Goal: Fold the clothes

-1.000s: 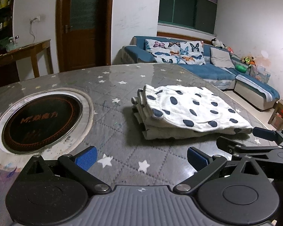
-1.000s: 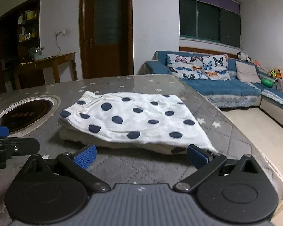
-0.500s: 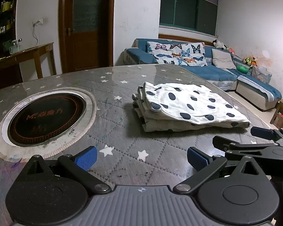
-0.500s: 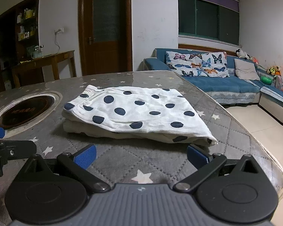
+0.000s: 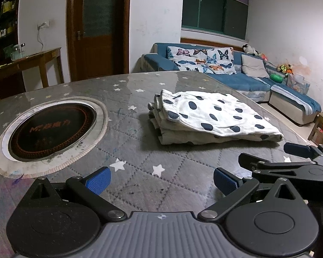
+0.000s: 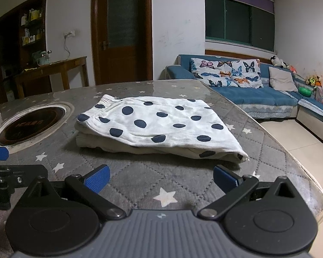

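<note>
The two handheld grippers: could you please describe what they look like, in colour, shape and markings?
Both look identical. The left gripper and the right gripper each have a grey ribbed body bearing a small round emblem, matte black teardrop-shaped side plates, black linkage arms with silver pivot pins, and fingers tipped with textured blue pads. No cables, hands or sleeves show.

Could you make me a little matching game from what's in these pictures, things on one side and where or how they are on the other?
Things:
1. spotted garment
2. round burner
3. butterfly pillows
4. left gripper

Places or states:
A. set into the table top
B. on the blue sofa
C. jaws open, holding nothing
D. folded, lying on the table

Pairs: 1-D, 2-A, 3-B, 4-C
</note>
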Demonstrator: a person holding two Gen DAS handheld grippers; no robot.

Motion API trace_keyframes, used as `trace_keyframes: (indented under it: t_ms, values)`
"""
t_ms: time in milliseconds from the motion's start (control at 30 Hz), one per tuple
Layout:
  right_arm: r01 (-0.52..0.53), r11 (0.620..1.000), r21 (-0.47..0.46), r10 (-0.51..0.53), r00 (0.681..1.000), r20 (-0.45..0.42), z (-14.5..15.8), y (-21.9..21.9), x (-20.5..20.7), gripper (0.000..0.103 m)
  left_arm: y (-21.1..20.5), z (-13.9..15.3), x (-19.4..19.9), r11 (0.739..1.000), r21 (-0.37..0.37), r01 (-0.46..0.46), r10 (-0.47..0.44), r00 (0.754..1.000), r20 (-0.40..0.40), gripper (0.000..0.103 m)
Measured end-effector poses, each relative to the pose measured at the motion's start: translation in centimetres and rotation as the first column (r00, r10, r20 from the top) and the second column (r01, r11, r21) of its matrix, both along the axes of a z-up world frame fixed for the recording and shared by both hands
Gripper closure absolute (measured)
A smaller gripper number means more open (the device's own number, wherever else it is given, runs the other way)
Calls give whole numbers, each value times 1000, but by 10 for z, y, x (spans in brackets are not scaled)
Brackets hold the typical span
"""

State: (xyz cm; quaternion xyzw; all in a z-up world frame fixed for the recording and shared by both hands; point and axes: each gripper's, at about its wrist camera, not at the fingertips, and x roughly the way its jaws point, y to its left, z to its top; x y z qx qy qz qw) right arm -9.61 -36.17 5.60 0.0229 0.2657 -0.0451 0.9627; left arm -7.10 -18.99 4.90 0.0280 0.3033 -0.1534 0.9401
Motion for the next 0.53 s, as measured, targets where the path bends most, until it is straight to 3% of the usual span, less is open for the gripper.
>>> trace_keyframes:
  t_ms: [533]
  values:
    - [-5, 1000, 3, 5, 1000, -6, 0, 1, -4, 0, -2, -1, -7, 1000, 1, 4, -4, 1000, 8, 0]
